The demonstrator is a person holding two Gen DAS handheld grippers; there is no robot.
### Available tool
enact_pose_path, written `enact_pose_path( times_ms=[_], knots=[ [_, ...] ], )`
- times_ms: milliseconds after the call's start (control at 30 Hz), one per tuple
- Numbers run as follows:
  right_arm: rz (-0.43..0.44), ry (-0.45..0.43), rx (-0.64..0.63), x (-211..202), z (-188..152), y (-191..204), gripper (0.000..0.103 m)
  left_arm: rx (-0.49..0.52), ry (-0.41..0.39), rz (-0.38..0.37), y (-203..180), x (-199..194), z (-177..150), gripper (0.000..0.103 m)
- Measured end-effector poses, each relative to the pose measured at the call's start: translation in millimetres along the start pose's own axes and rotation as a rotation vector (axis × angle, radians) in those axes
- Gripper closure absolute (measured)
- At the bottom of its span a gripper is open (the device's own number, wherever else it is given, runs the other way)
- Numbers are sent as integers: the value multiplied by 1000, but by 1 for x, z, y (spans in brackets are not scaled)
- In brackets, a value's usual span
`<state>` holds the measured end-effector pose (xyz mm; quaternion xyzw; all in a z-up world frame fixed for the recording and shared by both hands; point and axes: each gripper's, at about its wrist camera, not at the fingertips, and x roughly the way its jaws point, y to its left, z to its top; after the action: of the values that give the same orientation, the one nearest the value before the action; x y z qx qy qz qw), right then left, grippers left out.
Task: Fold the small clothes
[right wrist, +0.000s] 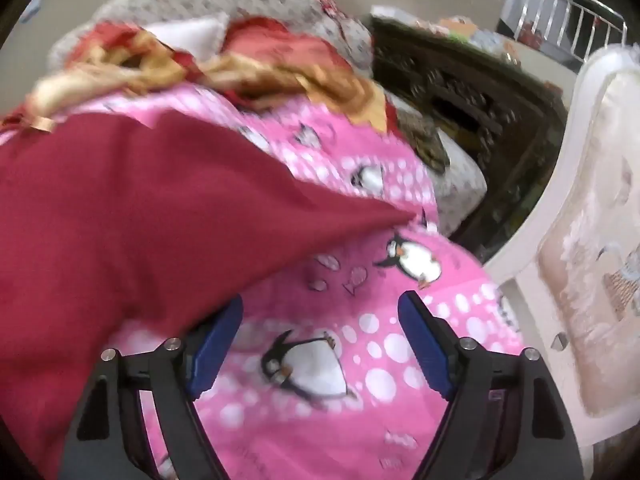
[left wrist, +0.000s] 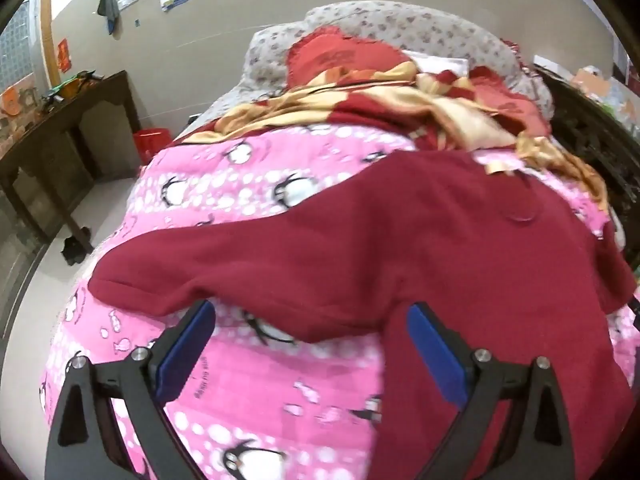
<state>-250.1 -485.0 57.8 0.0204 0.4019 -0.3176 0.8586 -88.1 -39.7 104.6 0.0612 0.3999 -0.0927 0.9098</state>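
Observation:
A dark red small garment (left wrist: 440, 248) lies spread on a pink penguin-print blanket (left wrist: 248, 208) on a bed. My left gripper (left wrist: 312, 312) is open and empty, its blue pads straddling the garment's near edge by a sleeve that reaches left. In the right wrist view the same garment (right wrist: 120, 208) fills the left side, its pointed corner over the blanket (right wrist: 360, 320). My right gripper (right wrist: 320, 304) is open and empty above the bare blanket, its left pad at the garment's edge.
A red-and-gold crumpled blanket (left wrist: 400, 96) and a grey patterned pillow (left wrist: 400, 28) lie at the bed's far end. A dark wooden table (left wrist: 60, 132) stands left, a red bucket (left wrist: 150, 142) beside it. A white padded headboard (right wrist: 592, 240) and dark carved furniture (right wrist: 480, 92) stand right.

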Motion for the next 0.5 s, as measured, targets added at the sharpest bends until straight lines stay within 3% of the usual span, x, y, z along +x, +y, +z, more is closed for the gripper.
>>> enact_pose_path(
  times_ms=[267,500],
  knots=[
    [174,-68,-27,-112,27,6,23,39,-9,-47,-42,-22,5,4],
    [450,-47,-4,-186,50,12,23,20,72,-124,-55,-26,-8,4]
  ],
)
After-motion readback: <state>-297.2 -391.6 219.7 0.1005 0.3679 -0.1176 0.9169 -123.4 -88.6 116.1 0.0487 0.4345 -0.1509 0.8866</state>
